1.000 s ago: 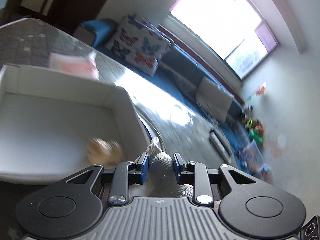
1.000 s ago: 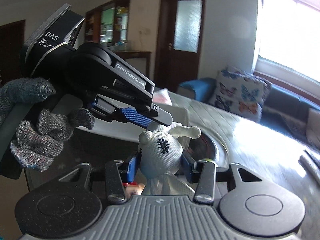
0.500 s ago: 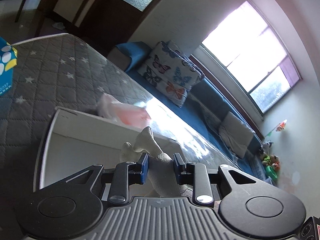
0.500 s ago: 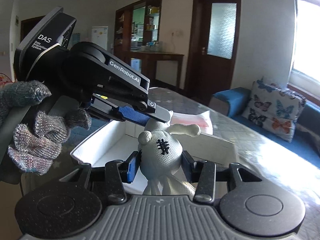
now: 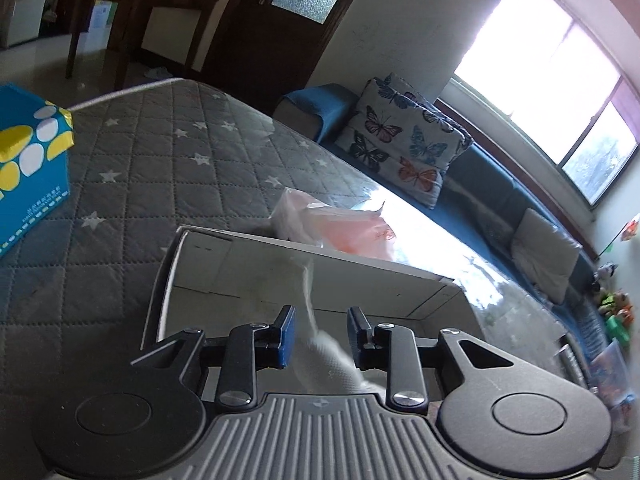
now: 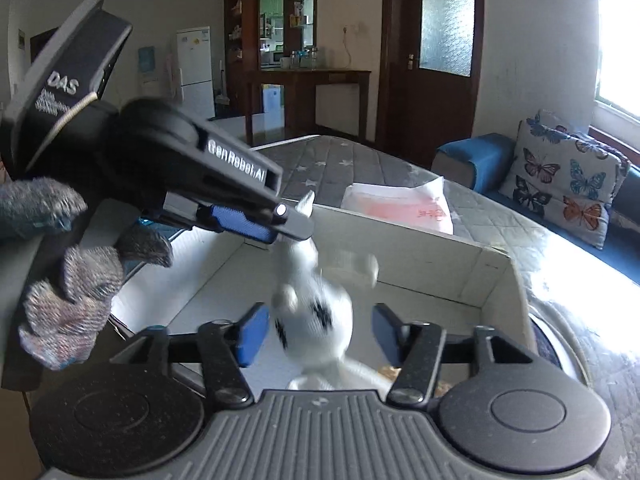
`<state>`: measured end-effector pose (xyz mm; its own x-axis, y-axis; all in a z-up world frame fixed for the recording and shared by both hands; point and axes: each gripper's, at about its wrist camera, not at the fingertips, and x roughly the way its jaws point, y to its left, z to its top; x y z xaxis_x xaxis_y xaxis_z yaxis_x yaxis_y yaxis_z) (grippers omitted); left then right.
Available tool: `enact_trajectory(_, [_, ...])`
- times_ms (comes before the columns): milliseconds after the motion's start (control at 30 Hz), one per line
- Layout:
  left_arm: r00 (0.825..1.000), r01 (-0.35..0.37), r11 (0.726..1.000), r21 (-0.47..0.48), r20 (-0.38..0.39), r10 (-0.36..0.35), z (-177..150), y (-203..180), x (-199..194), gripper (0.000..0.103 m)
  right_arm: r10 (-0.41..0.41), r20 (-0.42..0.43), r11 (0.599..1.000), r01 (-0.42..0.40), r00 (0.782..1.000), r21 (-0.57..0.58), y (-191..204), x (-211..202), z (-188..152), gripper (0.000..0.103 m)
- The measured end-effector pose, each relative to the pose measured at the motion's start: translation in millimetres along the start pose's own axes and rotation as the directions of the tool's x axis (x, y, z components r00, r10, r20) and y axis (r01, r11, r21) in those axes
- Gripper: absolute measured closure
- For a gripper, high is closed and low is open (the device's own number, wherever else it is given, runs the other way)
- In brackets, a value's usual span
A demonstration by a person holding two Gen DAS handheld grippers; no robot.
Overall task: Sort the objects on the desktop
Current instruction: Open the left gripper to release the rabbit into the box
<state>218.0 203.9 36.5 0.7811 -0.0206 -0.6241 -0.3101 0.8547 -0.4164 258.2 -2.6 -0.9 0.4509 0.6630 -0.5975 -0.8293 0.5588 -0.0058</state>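
A white knitted rabbit toy (image 6: 320,300) with black stitching, blurred with motion, hangs over the open white box (image 6: 420,264). My right gripper (image 6: 318,320) straddles the toy, its jaws opening, and both blue pads stand clear of the toy's body. From the upper left, my left gripper (image 6: 296,232) reaches in beside the toy's ear, held by a hand in a grey glove (image 6: 68,300). In the left wrist view my left gripper (image 5: 322,320) is opening too, and a blurred white part of the toy (image 5: 332,352) runs between its pads above the box (image 5: 304,246).
A pink packet (image 5: 340,224) lies on the grey star-quilted table (image 5: 160,168) just behind the box. A blue tissue box (image 5: 28,168) stands at the far left. A tan item (image 6: 390,370) shows partly in the box. A sofa with a butterfly pillow (image 5: 404,148) runs along the window side.
Both grippers have carried the toy over the white box and sunk toward it. Their jaws, shut on the toy before, have parted, the right widely. The toy now blurs and drops lower.
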Motion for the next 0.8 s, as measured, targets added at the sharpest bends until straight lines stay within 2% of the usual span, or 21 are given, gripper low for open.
enact_trajectory(133, [1.000,-0.006,0.999,0.045,0.013,0.005,-9,-11,-14,0.073,-0.003,0.004,1.000,0.003,1.000,0.015,-6,-9,-4,0.039])
enact_trajectory(267, [1.000,0.009,0.996,0.084,0.027,-0.011,-23,-22,-31,0.072,-0.010,0.027,0.999,0.009,1.000,0.032,-3,-30,-14,0.028])
enact_trajectory(400, [0.999,0.030,0.992,0.119,0.035,-0.034,-39,-33,-48,0.071,-0.016,0.057,0.999,0.014,0.998,0.039,4,-60,-29,0.023])
enact_trajectory(467, [0.998,0.045,0.991,0.130,0.040,-0.050,-48,-39,-58,0.071,-0.021,0.071,0.999,0.018,0.997,0.045,8,-74,-35,0.016])
enact_trajectory(800, [0.995,0.090,0.976,0.198,0.031,-0.098,-89,-63,-86,0.071,-0.098,0.100,0.994,0.093,0.990,0.050,15,-122,-72,0.000])
